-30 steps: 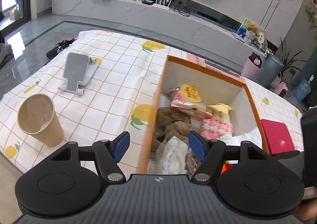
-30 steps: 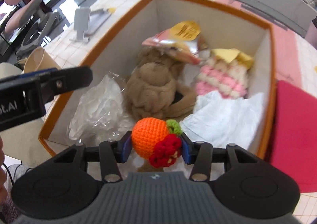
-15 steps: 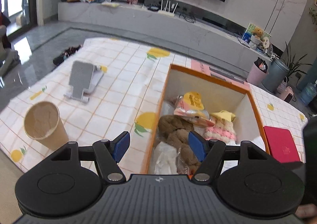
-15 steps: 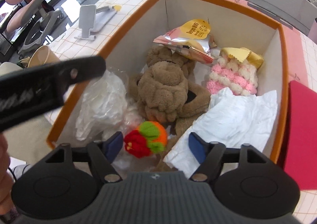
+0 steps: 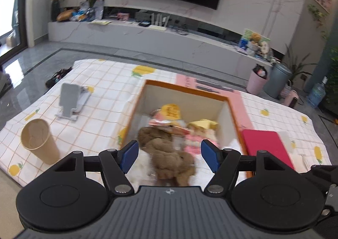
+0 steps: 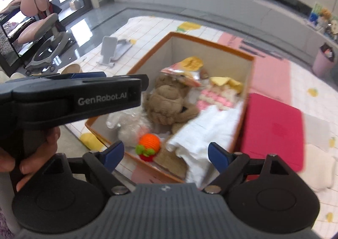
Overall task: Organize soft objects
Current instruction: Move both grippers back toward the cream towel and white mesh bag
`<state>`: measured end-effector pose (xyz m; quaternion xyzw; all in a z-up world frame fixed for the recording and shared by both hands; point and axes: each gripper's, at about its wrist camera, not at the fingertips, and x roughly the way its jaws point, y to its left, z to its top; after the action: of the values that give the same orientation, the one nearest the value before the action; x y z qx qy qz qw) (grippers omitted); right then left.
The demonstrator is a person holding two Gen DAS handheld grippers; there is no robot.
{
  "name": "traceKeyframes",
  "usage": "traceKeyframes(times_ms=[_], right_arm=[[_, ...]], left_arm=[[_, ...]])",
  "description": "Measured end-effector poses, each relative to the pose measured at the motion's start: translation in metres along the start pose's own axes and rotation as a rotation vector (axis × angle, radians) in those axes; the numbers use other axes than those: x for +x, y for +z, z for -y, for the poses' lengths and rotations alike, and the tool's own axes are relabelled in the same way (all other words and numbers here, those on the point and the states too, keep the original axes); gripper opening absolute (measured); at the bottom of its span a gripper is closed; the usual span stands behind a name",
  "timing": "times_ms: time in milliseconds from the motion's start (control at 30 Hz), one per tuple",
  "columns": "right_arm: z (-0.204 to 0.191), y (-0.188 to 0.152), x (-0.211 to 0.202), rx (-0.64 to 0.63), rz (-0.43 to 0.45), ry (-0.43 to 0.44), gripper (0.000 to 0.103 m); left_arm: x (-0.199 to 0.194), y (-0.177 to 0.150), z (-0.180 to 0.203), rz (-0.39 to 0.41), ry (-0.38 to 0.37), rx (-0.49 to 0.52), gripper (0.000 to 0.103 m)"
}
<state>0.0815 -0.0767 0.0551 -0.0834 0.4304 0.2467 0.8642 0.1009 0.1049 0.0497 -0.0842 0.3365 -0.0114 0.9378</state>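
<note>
An orange-rimmed box (image 6: 211, 43) (image 5: 186, 88) holds soft things: a brown plush (image 6: 169, 99) (image 5: 166, 152), a pink and white knit toy (image 6: 215, 97) (image 5: 198, 139), a snack bag (image 6: 186, 69) (image 5: 169, 112), a white cloth (image 6: 202, 133), a clear plastic bag (image 6: 126, 127). The orange crocheted fruit (image 6: 149, 143) lies free in the box's near corner. My right gripper (image 6: 164, 155) hangs above it, jaws opening, nothing between them. My left gripper (image 5: 170, 155) is open and empty over the box's near end. The left tool's body (image 6: 69, 99), in a person's hand, crosses the right wrist view.
On the checked cloth to the left stand a paper cup (image 5: 39, 143) and a grey phone stand (image 5: 70, 101). A red case (image 5: 266, 146) (image 6: 274, 129) lies right of the box. A pink panel (image 5: 211, 86) sits behind it. Beyond are the floor, a TV bench and a chair (image 6: 40, 25).
My right gripper opened and let the orange crocheted fruit drop into the box, then rose and drew back. My left gripper also lifted and pulled back, still open.
</note>
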Motion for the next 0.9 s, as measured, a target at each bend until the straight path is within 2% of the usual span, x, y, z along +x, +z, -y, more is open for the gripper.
traceKeyframes(times_ms=[233, 400, 567, 767, 900], right_arm=[[0.069, -0.049, -0.041, 0.106, 0.027, -0.102, 0.090], [0.145, -0.083, -0.047, 0.281, 0.018, -0.228, 0.093], [0.205, -0.095, -0.017, 0.383, 0.021, -0.402, 0.097], [0.261, -0.078, 0.043, 0.431, -0.004, -0.455, 0.100], [0.285, -0.069, 0.077, 0.425, -0.028, -0.440, 0.100]], left_arm=[[-0.015, -0.026, 0.054, 0.008, -0.114, 0.052, 0.079], [-0.009, -0.037, 0.102, -0.026, -0.196, 0.116, 0.080], [0.007, -0.033, 0.146, -0.036, -0.238, 0.174, 0.080], [0.057, -0.014, 0.200, -0.123, -0.244, 0.231, 0.080], [0.094, -0.003, 0.229, -0.145, -0.172, 0.267, 0.080]])
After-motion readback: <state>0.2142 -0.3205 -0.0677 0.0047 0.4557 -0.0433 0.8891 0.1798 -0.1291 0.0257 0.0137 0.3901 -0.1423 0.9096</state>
